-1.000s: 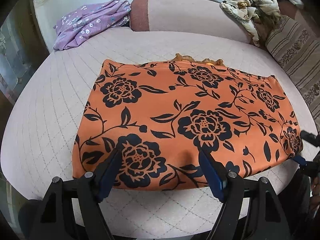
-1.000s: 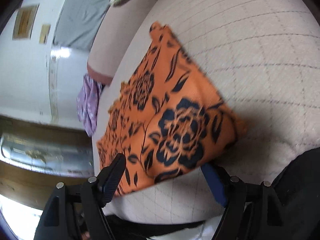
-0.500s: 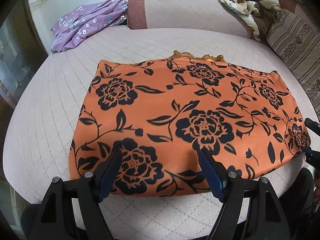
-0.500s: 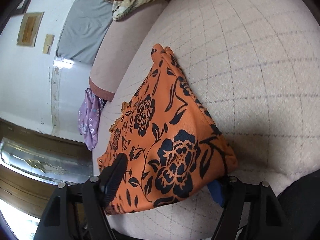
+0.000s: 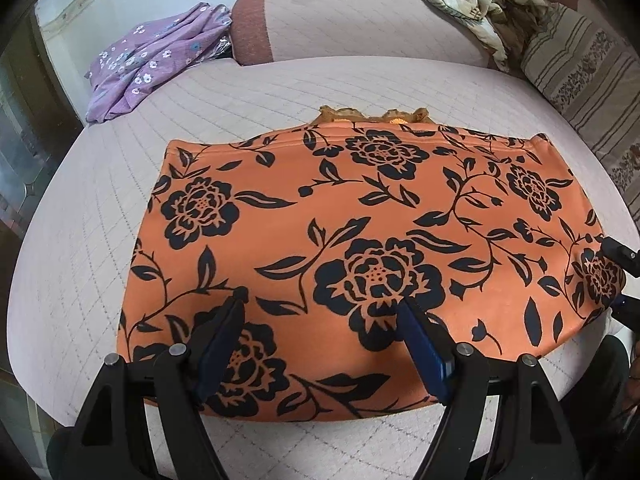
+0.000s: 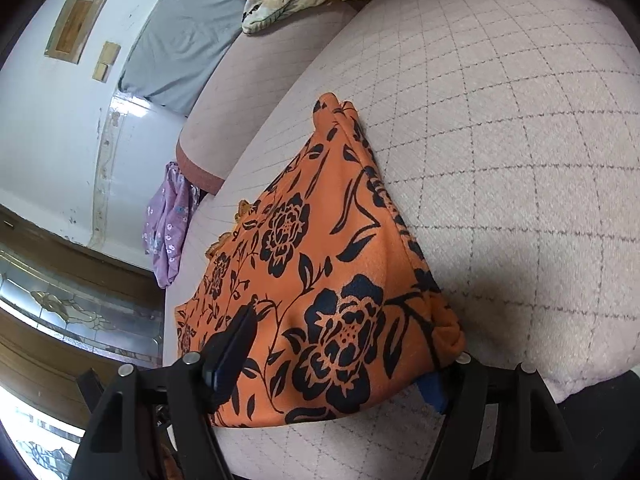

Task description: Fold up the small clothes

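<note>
An orange garment [image 5: 360,208] with black flowers lies flat on the quilted pale seat [image 5: 80,240], with a frilled orange edge peeking out at its far side. My left gripper [image 5: 321,300] hovers open over the garment's near hem, both fingers above the fabric. In the right wrist view the garment's [image 6: 320,240] near right corner sits between the wide jaws of my right gripper [image 6: 352,340]. One of its fingers lies over the print and the other is mostly hidden under the corner. The right gripper [image 5: 620,280] also shows at the left wrist view's right edge.
A purple flowered garment [image 5: 156,64] lies at the far left by the sofa's backrest [image 5: 360,24]. A crumpled beige patterned cloth [image 5: 480,4] and a striped cushion [image 5: 588,80] sit at the far right. A dark wooden cabinet with glass [image 6: 60,312] stands left of the seat.
My left gripper has slid forward, farther over the near hem. My right gripper has rolled and pushed onto the right corner, so the fabric now covers one finger.
</note>
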Action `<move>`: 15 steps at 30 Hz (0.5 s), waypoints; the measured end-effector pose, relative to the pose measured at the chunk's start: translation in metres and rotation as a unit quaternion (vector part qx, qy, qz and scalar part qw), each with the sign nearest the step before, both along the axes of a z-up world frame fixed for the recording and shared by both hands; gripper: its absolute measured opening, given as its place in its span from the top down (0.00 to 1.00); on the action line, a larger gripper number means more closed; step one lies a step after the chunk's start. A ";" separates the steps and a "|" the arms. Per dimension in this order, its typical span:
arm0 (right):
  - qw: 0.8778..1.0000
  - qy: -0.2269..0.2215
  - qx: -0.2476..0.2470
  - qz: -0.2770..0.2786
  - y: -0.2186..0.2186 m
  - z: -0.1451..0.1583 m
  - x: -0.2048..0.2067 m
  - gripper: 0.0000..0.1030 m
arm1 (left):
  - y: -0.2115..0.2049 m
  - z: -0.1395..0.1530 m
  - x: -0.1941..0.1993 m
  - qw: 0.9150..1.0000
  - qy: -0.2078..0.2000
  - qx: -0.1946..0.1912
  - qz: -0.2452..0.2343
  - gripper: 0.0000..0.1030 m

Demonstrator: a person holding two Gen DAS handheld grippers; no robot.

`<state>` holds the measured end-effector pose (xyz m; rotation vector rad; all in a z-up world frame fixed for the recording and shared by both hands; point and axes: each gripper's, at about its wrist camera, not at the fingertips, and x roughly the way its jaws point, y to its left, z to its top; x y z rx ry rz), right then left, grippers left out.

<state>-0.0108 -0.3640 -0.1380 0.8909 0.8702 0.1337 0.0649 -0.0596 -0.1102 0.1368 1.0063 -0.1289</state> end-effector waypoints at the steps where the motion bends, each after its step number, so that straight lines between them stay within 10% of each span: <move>1: 1.000 0.000 0.001 -0.002 0.000 -0.001 0.000 0.28 | -0.001 -0.001 0.001 1.000 0.001 0.000 0.000 0.23; 15: 1.000 0.008 -0.018 -0.005 -0.001 0.001 0.003 0.35 | -0.016 -0.020 0.010 1.000 0.006 0.013 -0.013 0.20</move>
